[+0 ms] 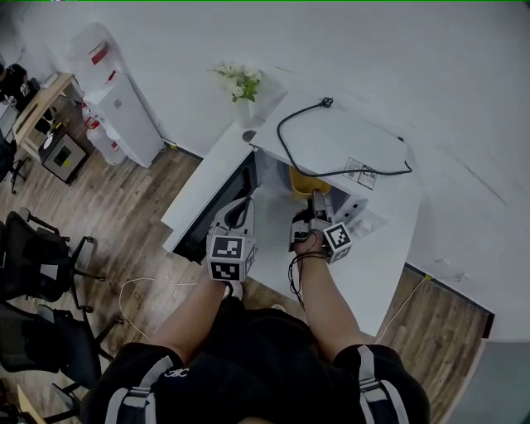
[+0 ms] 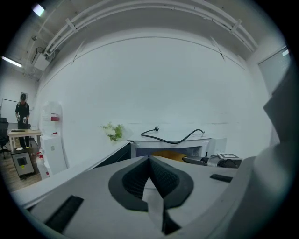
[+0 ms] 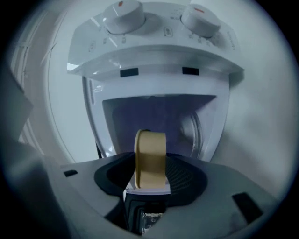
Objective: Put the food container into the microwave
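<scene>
A yellow food container [image 1: 305, 180] hangs at the mouth of the white microwave [image 1: 344, 137], whose door [image 1: 217, 207] stands swung open to the left. My right gripper [image 1: 315, 199] is shut on the container. In the right gripper view the container [image 3: 152, 144] sits edge-on between the jaws of that gripper [image 3: 150, 164], with the open microwave cavity [image 3: 159, 116] straight ahead. My left gripper [image 1: 245, 207] hovers by the open door, shut with nothing in it. In the left gripper view its jaws [image 2: 149, 163] meet, and the container [image 2: 168, 155] shows beyond.
A black power cable [image 1: 286, 141] lies loose on the microwave's top. A vase of white flowers [image 1: 240, 85] stands on the white table [image 1: 373, 273] behind the microwave. Control knobs [image 3: 122, 11] show above the cavity. Office chairs [image 1: 33, 257] and a white cabinet [image 1: 124, 112] stand at left.
</scene>
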Action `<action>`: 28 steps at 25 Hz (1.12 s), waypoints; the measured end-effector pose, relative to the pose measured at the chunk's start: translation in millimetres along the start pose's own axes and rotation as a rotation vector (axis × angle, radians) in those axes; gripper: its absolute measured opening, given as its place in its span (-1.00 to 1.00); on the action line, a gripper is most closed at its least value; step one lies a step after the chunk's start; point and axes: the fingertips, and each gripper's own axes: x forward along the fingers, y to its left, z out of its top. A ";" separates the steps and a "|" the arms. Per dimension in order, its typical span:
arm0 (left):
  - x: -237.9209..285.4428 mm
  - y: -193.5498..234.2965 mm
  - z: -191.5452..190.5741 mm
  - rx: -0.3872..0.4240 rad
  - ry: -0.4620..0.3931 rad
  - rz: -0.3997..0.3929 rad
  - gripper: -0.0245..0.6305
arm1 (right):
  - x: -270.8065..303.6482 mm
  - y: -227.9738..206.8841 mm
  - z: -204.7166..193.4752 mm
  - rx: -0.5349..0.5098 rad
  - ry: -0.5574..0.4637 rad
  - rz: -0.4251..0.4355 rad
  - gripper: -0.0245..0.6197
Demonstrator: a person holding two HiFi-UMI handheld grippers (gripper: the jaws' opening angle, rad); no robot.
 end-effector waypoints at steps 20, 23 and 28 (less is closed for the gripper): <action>48.8 23.6 14.8 -0.013 0.012 -0.224 -0.90 | 67.6 -62.0 -6.9 -0.083 -0.124 -0.273 -0.32; 49.7 20.3 14.5 -0.007 0.012 -0.246 -0.90 | 63.5 -66.8 -7.8 -0.118 -0.117 -0.334 -0.69; 52.4 17.9 14.7 -0.011 0.009 -0.268 -0.90 | 58.7 -51.8 -2.5 -0.182 -0.114 -0.299 -0.68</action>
